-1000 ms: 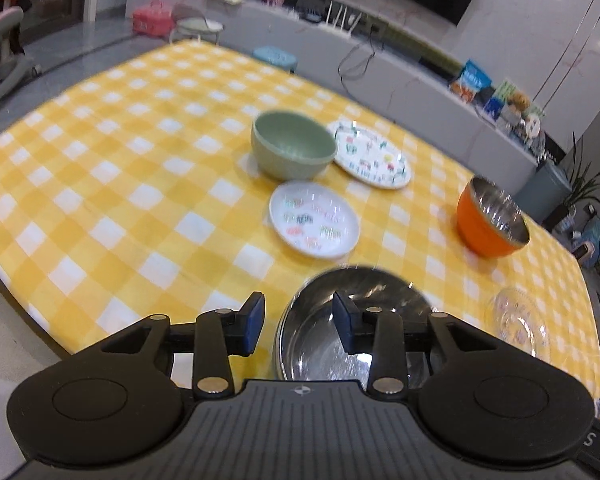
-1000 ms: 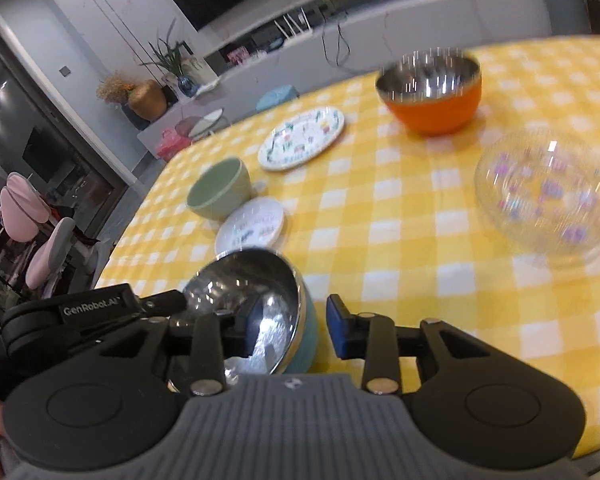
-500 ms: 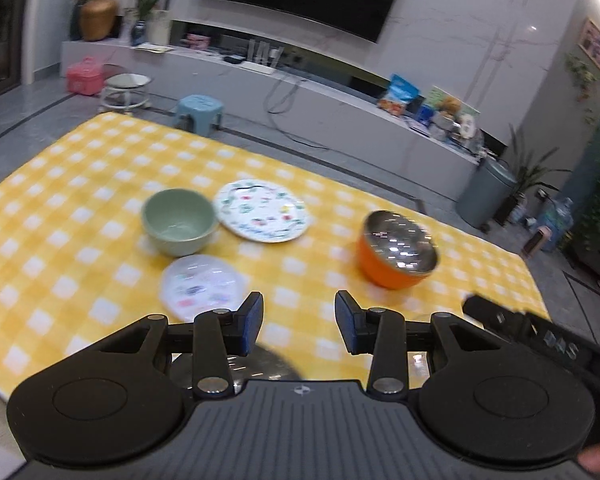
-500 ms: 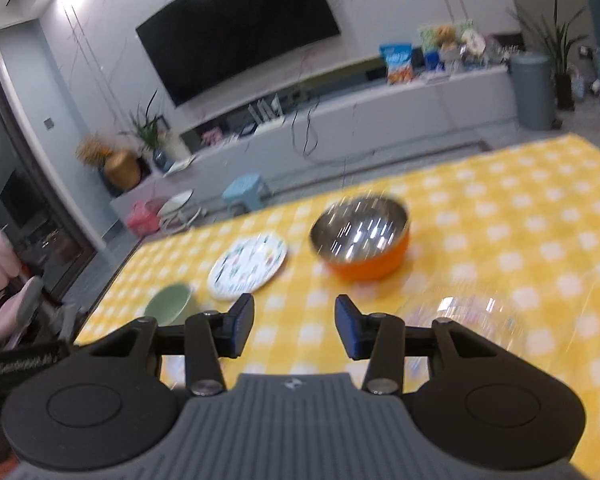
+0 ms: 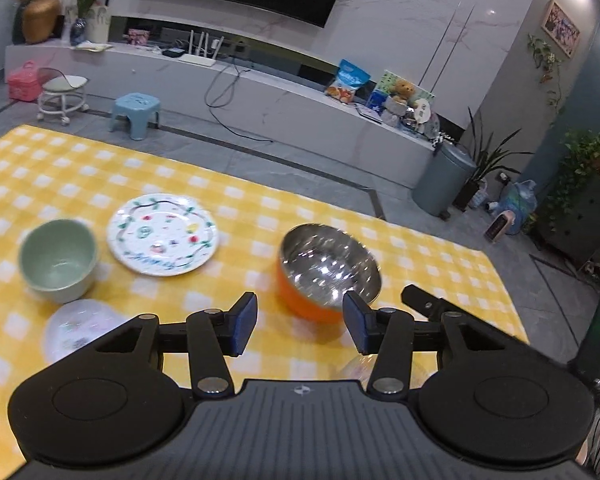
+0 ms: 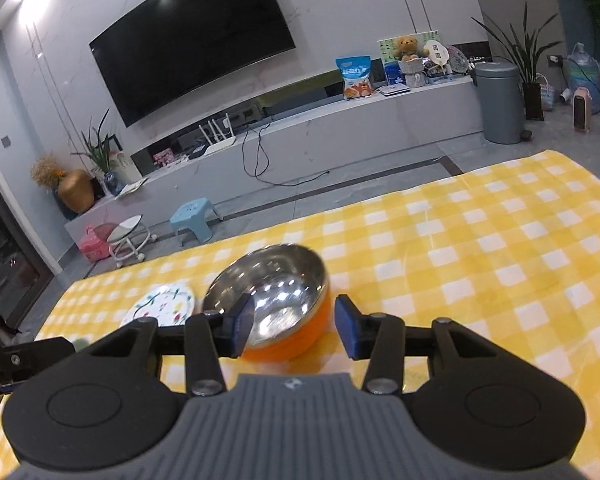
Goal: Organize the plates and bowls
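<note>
An orange bowl with a steel inside (image 5: 326, 274) stands on the yellow checked tablecloth (image 5: 60, 168). My left gripper (image 5: 300, 326) is open and empty, just short of it. My right gripper (image 6: 294, 330) is open too, its jaws either side of the same orange bowl (image 6: 278, 300) without touching it. A green bowl (image 5: 58, 258), a large flowered plate (image 5: 162, 234) and a small flowered plate (image 5: 80, 328) lie to the left. The large plate also shows in the right wrist view (image 6: 160, 304).
Part of my right gripper's body (image 5: 428, 304) shows at the right in the left wrist view. Beyond the table's far edge are a blue stool (image 5: 136, 114), a white stool (image 5: 62, 96), a grey bin (image 5: 444, 180) and a long TV bench (image 5: 260, 96).
Both grippers have lifted and swung from the steel bowl at the near edge toward the orange bowl. That steel bowl and the clear glass plate have dropped out of view. Both stay open.
</note>
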Demonstrator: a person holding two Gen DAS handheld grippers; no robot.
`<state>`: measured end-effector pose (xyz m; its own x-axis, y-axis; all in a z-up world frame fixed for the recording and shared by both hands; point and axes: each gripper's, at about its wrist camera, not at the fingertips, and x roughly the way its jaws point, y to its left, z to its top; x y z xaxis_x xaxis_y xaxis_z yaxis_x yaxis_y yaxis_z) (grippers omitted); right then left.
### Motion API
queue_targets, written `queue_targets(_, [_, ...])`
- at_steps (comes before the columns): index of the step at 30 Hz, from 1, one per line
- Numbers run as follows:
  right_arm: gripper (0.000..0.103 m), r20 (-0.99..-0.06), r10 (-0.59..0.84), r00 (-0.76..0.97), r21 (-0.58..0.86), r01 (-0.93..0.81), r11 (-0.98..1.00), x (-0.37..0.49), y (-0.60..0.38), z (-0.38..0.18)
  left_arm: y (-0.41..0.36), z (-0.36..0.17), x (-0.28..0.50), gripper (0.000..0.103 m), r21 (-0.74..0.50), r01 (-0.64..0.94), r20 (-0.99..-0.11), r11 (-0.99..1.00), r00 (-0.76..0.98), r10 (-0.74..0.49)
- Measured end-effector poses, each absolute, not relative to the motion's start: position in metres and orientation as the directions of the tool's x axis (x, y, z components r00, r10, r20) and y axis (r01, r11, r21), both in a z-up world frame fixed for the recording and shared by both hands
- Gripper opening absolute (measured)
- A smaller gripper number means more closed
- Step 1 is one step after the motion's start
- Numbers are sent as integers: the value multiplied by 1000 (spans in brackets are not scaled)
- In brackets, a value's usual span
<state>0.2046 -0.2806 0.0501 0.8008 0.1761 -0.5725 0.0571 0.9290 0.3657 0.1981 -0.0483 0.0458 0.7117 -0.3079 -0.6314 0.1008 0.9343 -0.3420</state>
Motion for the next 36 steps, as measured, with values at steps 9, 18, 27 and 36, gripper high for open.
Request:
queue_targets(9, [44,-590,195,783,456,125,881,233,-299,24,-64,17,255,56,-350,61,-685,935,664,-300])
queue_targets(18, [43,-643,185,743,434,154,888,256,-295,6,-75,-3,293,56,-321,29,-695,947,671,-256])
queue_targets(27, [32,-639,233,733,468,130,874,258,-296,-3,-101,-20,318,54,-251,70,-743,965,626,-239])
queue_targets(36, [13,-657,253,711,491,148,859,260,-298,-13,-119,-31,324,22,-154,84,-780,985,601,-173])
